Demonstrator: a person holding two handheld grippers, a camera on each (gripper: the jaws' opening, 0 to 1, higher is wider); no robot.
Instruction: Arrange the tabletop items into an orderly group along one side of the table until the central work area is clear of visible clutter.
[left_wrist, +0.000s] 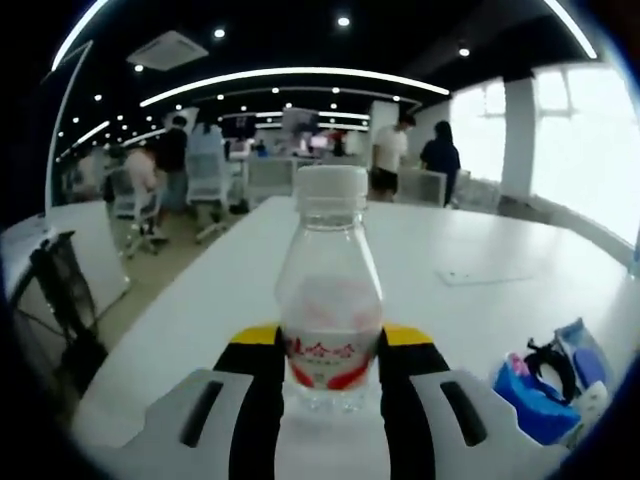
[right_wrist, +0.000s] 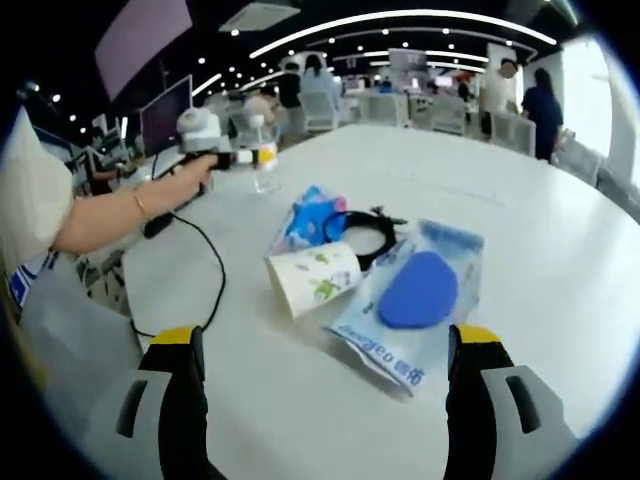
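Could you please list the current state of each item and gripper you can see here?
Water bottle: upright, capped, clamped between the left gripper's jaws.
Left gripper: shut on the bottle.
Right gripper: open, empty.
Paper cup: lying on its side.
Clear bag: flat on the table.

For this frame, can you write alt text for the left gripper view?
The left gripper clamps a clear plastic water bottle with a white cap, upright on a white table. A blue pouch lies at lower right, with people and chairs in an office behind.
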